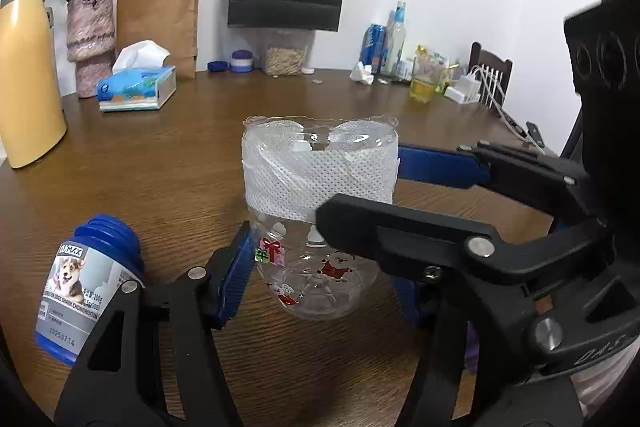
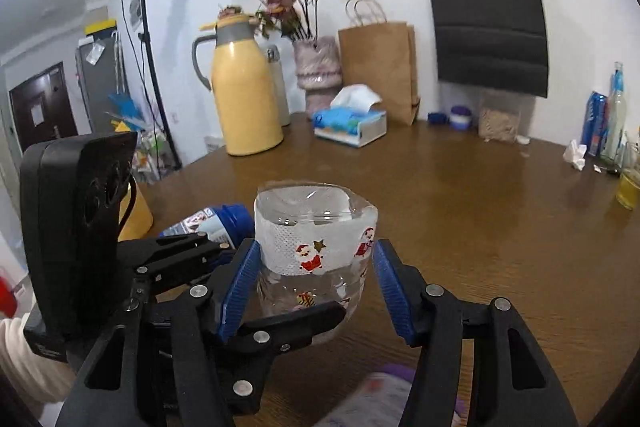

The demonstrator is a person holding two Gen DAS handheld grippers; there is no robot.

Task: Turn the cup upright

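Observation:
The cup [image 1: 320, 179] is a clear cut-off plastic bottle with a white mesh band and Christmas stickers. It stands mouth up over the brown table [image 1: 180, 163]. In the right wrist view the cup [image 2: 316, 227] fills the gap between the blue pads of my right gripper [image 2: 316, 247], which is shut on it at the band. From the left wrist view the right gripper [image 1: 360, 191] reaches in from the right. My left gripper [image 1: 320, 267] brackets the cup's lower part. It is open, with a gap at its right pad. I cannot tell whether the base touches the table.
A blue-lidded jar with a dog label [image 1: 88, 287] lies on its side just left of the cup. A yellow jug [image 1: 28, 67], a vase, a tissue box [image 1: 138, 87] and a paper bag stand at the back left. Bottles and a glass [image 1: 422, 87] are at the back right.

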